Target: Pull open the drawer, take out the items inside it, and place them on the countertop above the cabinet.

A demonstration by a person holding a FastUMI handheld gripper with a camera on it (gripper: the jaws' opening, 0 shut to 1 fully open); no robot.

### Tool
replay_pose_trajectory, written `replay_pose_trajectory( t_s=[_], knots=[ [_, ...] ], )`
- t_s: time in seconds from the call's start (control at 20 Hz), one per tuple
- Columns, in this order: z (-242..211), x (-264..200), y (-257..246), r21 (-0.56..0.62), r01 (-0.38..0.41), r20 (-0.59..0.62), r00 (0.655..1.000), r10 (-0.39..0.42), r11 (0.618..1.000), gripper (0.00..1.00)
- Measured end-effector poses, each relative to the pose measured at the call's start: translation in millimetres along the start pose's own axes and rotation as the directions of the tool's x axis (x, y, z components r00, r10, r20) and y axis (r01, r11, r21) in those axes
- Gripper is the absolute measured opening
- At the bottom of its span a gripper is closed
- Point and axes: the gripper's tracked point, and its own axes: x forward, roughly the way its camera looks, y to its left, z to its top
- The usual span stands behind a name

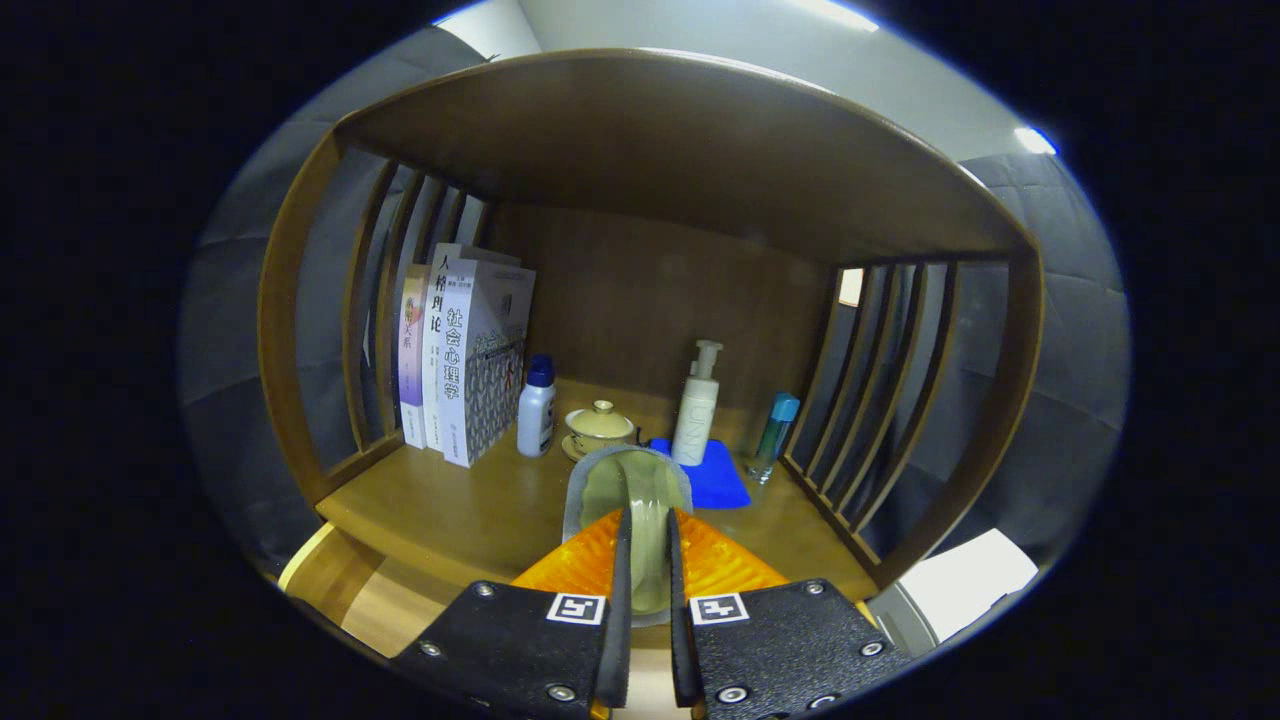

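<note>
My gripper (647,522) is shut on a flat pale green item with a grey rim (628,478). Both fingers press on its sides, and it sticks out forward beyond the fingertips. The item hangs over the front part of the wooden countertop (460,510), just ahead of a lidded tea cup (600,426) and a blue cloth (722,480). I cannot tell whether the item touches the wood.
The countertop sits inside a wooden shelf with slatted sides and a low top board. Several upright books (455,365) stand at the left, then a white bottle with a blue cap (537,408). A pump bottle (697,408) stands on the cloth, with a slim blue-capped bottle (773,432) to its right.
</note>
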Motion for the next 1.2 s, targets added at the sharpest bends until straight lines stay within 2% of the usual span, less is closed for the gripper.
replay_pose_trajectory(
  t_s=[0.25, 0.5, 0.7, 0.9, 0.95, 1.05, 1.2],
  knots=[
    [-13.3, 27.9, 17.8, 0.008, -0.058, -0.013, 0.998, 0.058, 0.998, 0.18],
    [-17.5, 50.2, 19.4, -0.009, -0.058, -0.010, 0.998, 0.058, 0.998, 0.18],
    [-34.4, 63.6, 10.6, 0.031, -0.047, -0.054, 0.997, 0.049, 0.998, 0.20],
    [-35.6, 68.4, 16.5, 0.091, -0.084, -0.059, 0.994, 0.090, 0.992, 0.24],
    [-35.7, 65.8, 15.1, 0.099, -0.083, -0.057, 0.994, 0.089, 0.992, 0.28],
    [-29.5, 55.9, 19.3, 0.125, -0.100, -0.038, 0.994, 0.105, 0.987, 0.51],
    [-16.7, 26.2, 30.4, 0.225, -0.160, 0.040, 0.987, 0.155, 0.961, 0.84]
  ],
)
